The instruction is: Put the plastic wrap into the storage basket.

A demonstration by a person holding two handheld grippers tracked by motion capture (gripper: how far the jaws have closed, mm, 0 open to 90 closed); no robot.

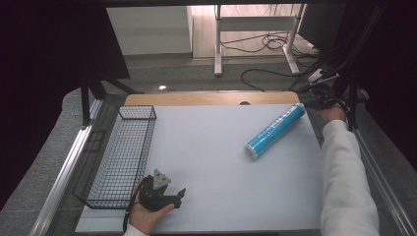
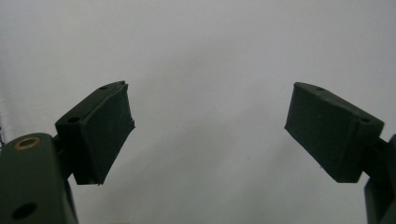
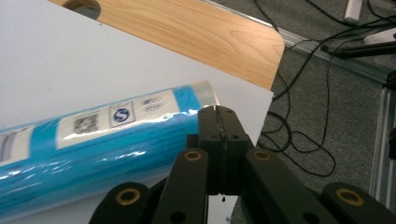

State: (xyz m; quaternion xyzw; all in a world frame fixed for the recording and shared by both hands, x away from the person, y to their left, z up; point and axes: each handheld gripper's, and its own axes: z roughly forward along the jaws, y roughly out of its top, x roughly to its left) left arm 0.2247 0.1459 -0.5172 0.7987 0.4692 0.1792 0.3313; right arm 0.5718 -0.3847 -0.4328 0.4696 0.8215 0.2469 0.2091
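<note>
On the white table (image 1: 221, 196), a wire basket (image 1: 120, 157) stands at the left and a blue roll (image 1: 275, 130) lies far right. The right gripper (image 3: 218, 122), jaws closed on nothing, sits beside the roll's end; it likely must open to grasp. The left gripper (image 1: 167, 194) rests wide open near the basket.

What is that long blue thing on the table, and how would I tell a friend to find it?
Start at the white sheet covering the wooden table; the black wire basket stands at its left edge. Look to the far right corner instead: there lies a bright blue roll wrapped in clear plastic, set diagonally, with white printed labels along its side. It is the only coloured, tube-shaped item there.
</note>
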